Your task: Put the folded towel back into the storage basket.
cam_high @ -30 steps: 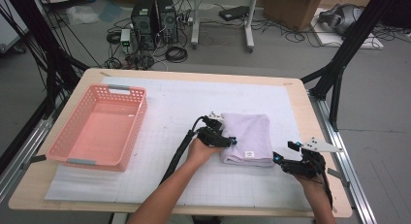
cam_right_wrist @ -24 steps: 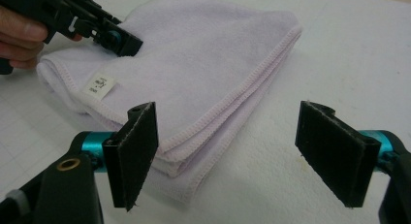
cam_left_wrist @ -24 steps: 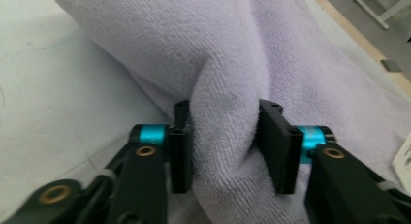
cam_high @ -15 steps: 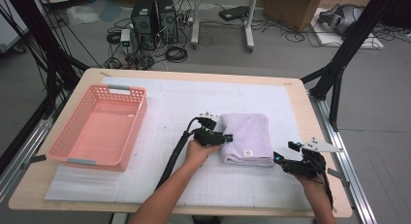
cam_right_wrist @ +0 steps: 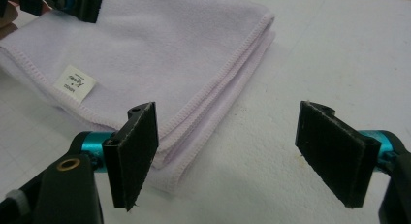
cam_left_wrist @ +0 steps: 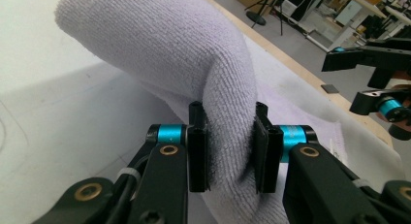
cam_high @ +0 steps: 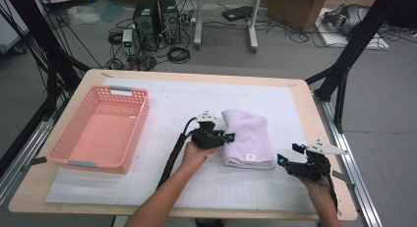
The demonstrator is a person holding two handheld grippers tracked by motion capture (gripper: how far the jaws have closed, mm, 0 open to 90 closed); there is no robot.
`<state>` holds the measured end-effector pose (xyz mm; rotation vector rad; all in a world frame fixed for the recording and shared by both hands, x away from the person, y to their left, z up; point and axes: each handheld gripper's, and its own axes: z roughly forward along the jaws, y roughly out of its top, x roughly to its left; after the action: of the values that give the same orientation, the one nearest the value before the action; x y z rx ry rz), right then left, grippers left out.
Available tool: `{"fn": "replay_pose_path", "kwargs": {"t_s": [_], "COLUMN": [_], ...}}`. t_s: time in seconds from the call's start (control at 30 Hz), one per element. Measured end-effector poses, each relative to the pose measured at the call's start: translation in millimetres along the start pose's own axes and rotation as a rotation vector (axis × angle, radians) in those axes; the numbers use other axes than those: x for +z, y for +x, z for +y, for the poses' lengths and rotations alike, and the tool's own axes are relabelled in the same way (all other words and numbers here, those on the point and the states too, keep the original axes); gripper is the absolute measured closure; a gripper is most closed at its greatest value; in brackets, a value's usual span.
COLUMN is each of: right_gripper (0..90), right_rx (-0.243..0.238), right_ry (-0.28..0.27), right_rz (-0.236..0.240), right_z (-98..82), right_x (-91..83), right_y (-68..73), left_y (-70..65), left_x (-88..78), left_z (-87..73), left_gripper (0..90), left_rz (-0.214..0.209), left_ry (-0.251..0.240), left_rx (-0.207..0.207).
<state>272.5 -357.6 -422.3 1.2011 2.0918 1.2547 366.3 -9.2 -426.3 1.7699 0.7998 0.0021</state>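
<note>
Now the folded towel (cam_high: pixel 248 144) lies on the white gridded mat (cam_high: pixel 172 183) right of the bench's (cam_high: pixel 301 85) middle, its long axis running from the near edge away toward the far edge in the high view. It's pale lilac terry, soft and looped, a rounded oblong stack of layers with stitched hems and a small white label (cam_right_wrist: pixel 74 82) on top. The left tool (cam_high: pixel 227 137) has just been closing and now pinches the towel's left edge: in the left gripper view the black pads (cam_left_wrist: pixel 197 151) squeeze a thick fold, which bulges up and curls over above them. That edge is lifted off the mat. The right tool (cam_high: pixel 287 156) sits just beside the towel's near right corner, jaws spread wide, nothing between them but bare mat and the towel's layered corner by one flat black pad (cam_right_wrist: pixel 138 153). Well to the left, a pink plastic lattice basket (cam_high: pixel 130 133), rectangular.
</note>
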Motion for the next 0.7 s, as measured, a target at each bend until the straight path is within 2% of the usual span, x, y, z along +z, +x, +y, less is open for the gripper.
{"fn": "replay_pose_path", "kwargs": {"t_s": [0.27,0.47,0.7], "right_gripper": [22.3,22.3,22.3], "right_rx": [0.003,0.005,0.002], "right_ry": [0.003,-0.003,0.0], "right_rz": [0.003,0.003,0.007], "right_z": [0.1,0.8,1.9], "right_x": [1.2,1.4,4.0], "right_y": [0.3,1.0,3.0], "left_y": [-3.8,-6.2,-7.5], "left_x": [-18.3,-35.2,-58.7], "left_z": [7.1,12.6,19.3], "left_gripper": [73.3,73.3,73.3], "left_rz": [-0.025,-0.045,-0.053], "left_ry": [-0.055,-0.098,-0.14], "left_rx": [0.108,0.131,0.178]}}
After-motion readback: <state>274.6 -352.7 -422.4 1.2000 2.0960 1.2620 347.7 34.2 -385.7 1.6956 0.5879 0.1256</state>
